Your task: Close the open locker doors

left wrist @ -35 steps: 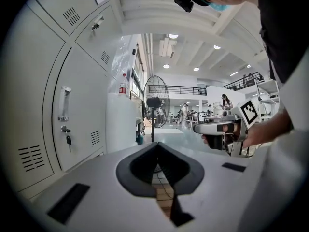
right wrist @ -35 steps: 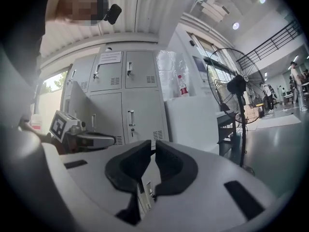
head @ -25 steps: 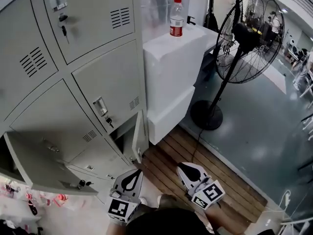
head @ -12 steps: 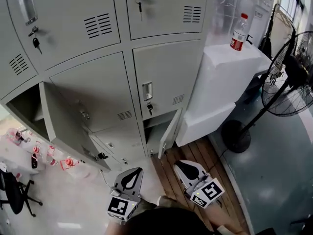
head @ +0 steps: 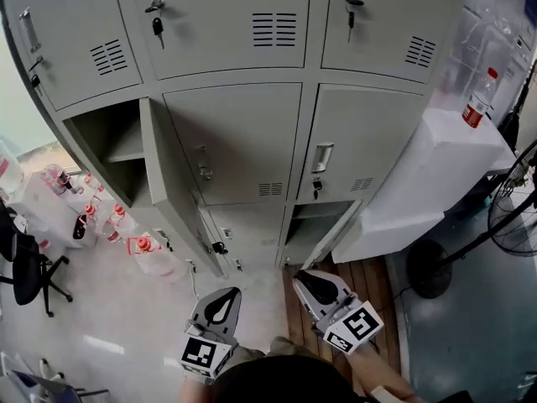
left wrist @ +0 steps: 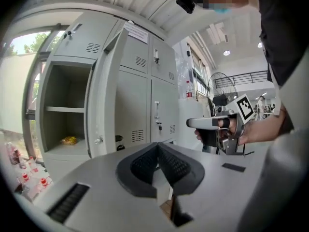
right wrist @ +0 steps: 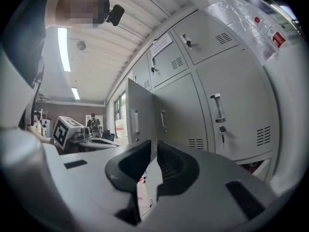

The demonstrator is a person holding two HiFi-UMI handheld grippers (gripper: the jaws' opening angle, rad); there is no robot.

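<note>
The tall grey metal locker bank (head: 243, 141) is standing with two doors open. A large grey door (head: 168, 183) is hanging wide open at the bank's left-middle compartment, and a small grey bottom door (head: 325, 240) is sitting ajar at the bank's lower right. The left gripper (head: 225, 299) and right gripper (head: 306, 282) are hovering before the bank's foot, apart from both doors, each clenched on nothing. A red-labelled clear plastic bottle (head: 477, 99) is standing on the white boxy counter (head: 428, 158) beside the bank's right flank.
</note>
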